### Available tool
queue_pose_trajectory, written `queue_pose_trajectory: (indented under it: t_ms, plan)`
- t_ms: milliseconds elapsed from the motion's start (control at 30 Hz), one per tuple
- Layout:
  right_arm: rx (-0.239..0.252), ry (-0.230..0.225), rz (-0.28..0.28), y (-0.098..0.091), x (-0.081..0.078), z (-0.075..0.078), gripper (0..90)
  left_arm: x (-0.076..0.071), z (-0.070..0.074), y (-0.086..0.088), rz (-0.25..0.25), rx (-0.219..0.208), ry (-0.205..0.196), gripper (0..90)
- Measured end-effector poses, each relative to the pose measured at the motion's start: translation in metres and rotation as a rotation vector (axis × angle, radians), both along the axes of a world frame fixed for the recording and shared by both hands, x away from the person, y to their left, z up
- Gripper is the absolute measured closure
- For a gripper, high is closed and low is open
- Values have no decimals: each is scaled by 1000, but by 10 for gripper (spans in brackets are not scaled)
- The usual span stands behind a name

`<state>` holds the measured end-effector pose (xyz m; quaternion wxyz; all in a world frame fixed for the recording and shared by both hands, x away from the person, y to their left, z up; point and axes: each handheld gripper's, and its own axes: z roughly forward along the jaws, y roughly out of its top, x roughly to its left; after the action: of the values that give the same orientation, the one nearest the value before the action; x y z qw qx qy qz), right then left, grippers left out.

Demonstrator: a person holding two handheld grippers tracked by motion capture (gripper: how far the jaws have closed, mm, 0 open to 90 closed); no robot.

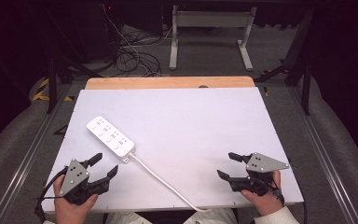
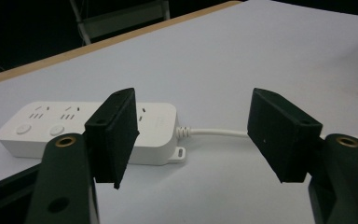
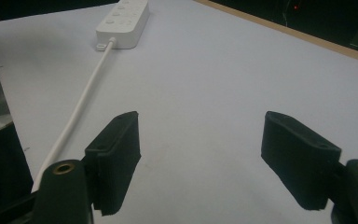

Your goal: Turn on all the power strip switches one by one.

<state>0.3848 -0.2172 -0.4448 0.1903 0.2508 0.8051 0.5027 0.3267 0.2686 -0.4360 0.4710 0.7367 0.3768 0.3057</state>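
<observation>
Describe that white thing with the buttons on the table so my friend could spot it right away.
Start at the big white table and look to its left half. There a white power strip lies flat and slanted, just ahead of the left gripper. It has sockets and round buttons on top, and a white cord trails from it toward the table's near edge.

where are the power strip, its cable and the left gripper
power strip (image 1: 110, 136), high view, top face
cable (image 1: 165, 183), high view, mid-run
left gripper (image 1: 104, 165), high view, between its open jaws
</observation>
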Motion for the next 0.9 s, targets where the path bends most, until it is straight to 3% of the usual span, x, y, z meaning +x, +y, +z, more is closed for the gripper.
queue_pose_trajectory:
  t_ms: [167,333,500,600,900]
  plan:
    - [2,6,-1,1,1,-1,287,6,6,1,-37,22,14,433]
    - [2,10,-3,1,2,-2,290,12,13,3,-48,-2,13,524]
    - [4,11,-3,2,2,-2,290,22,19,3,-53,1,13,511]
    - [8,14,-2,2,2,-2,290,28,22,3,-50,-10,55,498]
    - [2,14,-2,2,2,-2,291,39,31,3,-46,3,63,492]
